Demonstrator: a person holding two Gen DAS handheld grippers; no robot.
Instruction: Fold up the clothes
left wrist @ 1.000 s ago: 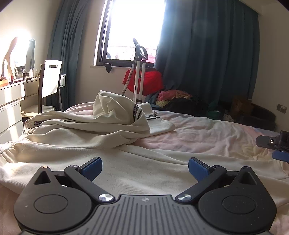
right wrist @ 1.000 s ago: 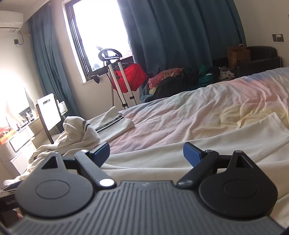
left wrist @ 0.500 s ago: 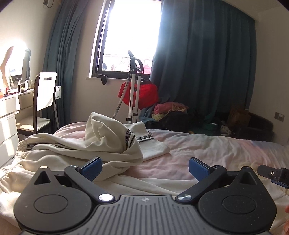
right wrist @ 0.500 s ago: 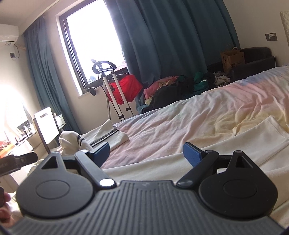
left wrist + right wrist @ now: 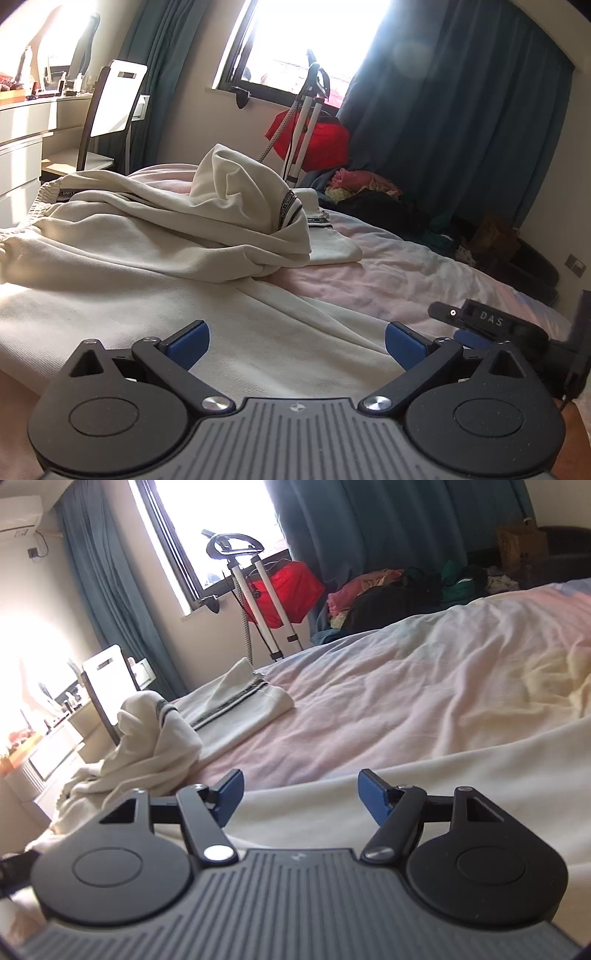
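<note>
both of my hand-held grippers sit low over the cream garment (image 5: 155, 317) spread across the bed (image 5: 424, 672). taking that garment's crumpled heap (image 5: 236, 218) as my landmark: the flat stretch of cloth runs from the heap toward me and off to its right, so its long axis lies roughly across my view, side to side.

left hand-held gripper (image 5: 297, 343): jaws wide apart, nothing between them, flat cream cloth just below and ahead; whether the tips touch it i cannot tell. the heap is straight beyond it, near.

right hand-held gripper (image 5: 301, 792): jaws have just been closing but stand apart, pads clear of anything; the cloth edge (image 5: 406, 775) lies right under the gap, not pinched. from here the heap is well off to the left, so the left hand is the nearer one to it, and the right hand is nearer the garment's far, flat end. the right tool also shows at the right edge of the left view (image 5: 487, 325), on the side of the flat stretch away from the heap.

a small folded cream piece (image 5: 243, 709) lies just past the heap, touching it or nearly so.

hard to make out: the garment's near hem is covered by both tool bodies; its right end runs out of frame; the heap hides how sleeves or legs lie, so i cannot tell what kind of garment it is.
</note>
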